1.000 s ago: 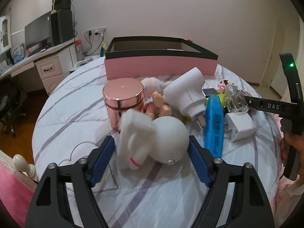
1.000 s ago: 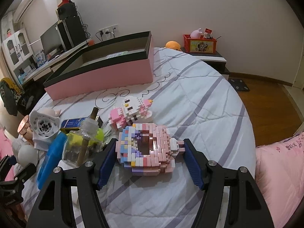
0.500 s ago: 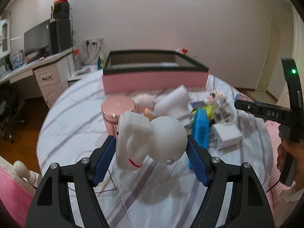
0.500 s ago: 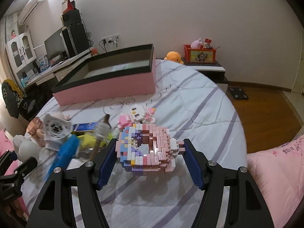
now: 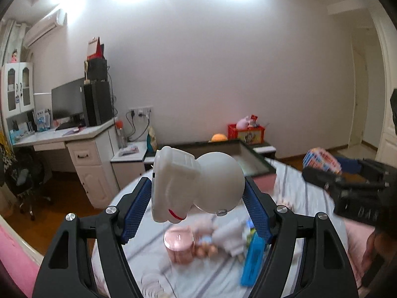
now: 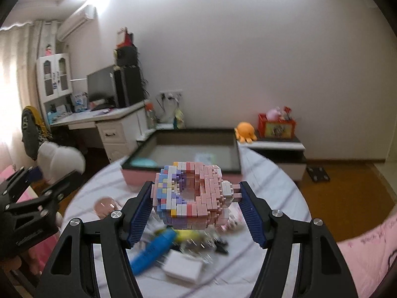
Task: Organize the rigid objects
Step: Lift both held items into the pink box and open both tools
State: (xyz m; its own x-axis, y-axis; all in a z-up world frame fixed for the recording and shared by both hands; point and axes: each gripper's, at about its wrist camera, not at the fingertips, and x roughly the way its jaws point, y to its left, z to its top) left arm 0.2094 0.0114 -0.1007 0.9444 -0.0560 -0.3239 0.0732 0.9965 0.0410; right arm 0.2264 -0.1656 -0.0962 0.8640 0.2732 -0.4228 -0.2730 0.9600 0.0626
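The things lying on the bed (image 5: pixel 292 183) under the left claw (image 5: pixel 198 206) are all smeared. A pink round pot (image 5: pixel 179 244) and a blue bar (image 5: pixel 253 260) show only as soft shapes, and the small bits between them cannot be told. The white toy (image 5: pixel 196 186) in the claw hides part of the pink box (image 5: pixel 253 159) behind it. To the right, the other claw (image 5: pixel 352 186) is blurry and cut by the picture's edge. Under the right claw (image 6: pixel 196 206), a white block (image 6: pixel 183 269) and the yellow and clear things near it are fuzzy streaks. The brick ring (image 6: pixel 193 196) covers the box's near wall.
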